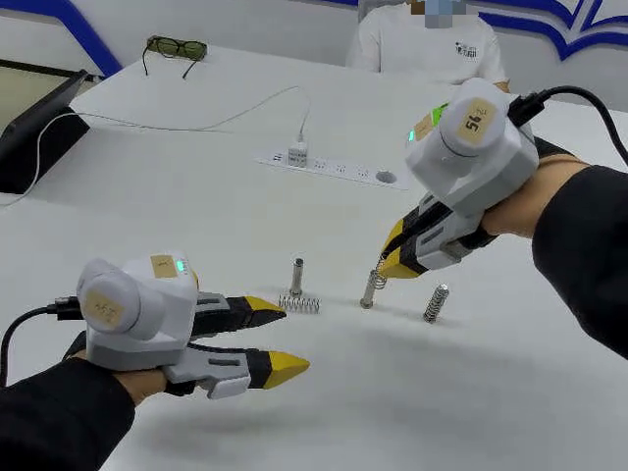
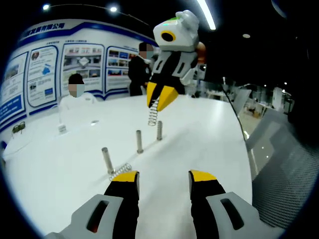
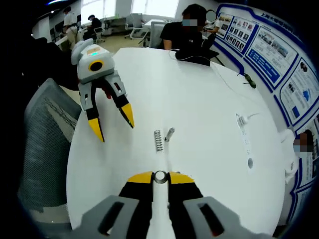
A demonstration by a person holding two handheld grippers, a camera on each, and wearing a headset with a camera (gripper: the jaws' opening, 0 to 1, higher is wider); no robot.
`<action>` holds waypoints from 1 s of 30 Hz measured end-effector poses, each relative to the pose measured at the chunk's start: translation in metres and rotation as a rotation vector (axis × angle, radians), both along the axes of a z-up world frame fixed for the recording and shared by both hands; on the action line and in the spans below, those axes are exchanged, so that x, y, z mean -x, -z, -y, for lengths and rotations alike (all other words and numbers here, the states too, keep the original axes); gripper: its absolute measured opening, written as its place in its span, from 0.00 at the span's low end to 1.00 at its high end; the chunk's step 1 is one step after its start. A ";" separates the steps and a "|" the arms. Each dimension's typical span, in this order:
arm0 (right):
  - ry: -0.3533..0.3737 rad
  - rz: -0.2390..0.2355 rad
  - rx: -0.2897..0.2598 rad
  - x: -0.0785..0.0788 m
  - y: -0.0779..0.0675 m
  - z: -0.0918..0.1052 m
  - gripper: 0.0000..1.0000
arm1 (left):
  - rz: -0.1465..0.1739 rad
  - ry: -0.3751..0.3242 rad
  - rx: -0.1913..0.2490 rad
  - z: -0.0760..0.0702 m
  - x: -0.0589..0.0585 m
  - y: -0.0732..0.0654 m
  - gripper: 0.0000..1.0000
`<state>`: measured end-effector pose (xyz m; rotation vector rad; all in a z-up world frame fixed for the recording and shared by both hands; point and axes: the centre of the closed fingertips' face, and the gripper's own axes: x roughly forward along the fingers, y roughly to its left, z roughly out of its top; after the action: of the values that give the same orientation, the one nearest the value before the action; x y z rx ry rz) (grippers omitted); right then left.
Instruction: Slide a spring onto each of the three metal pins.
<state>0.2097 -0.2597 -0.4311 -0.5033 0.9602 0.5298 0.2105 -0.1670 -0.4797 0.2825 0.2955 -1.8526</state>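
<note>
**Right tool holds a spring at the middle pin**

The right tool (image 1: 386,261) is clamped on a small coiled steel spring (image 1: 380,280). The spring hangs at the top of the middle upright steel pin (image 1: 368,294) on the white tabletop (image 1: 471,392). To that pin's right stands a spring-covered pin (image 1: 436,302). To its left stands a bare pin (image 1: 296,275), with a loose spring (image 1: 299,304) lying at its foot. Further left and nearer the person, the left tool (image 1: 294,339) hovers with its jaws wide apart, holding nothing.
</note>
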 end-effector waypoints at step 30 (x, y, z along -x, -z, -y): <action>0.071 -0.051 -0.010 -0.020 0.030 0.023 0.12 | -0.019 -0.016 -0.014 -0.005 -0.004 0.008 0.40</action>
<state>0.2297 -0.2829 -0.4607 -0.4471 1.0199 0.4854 0.2146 -0.1624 -0.4876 0.2713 0.3231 -1.8387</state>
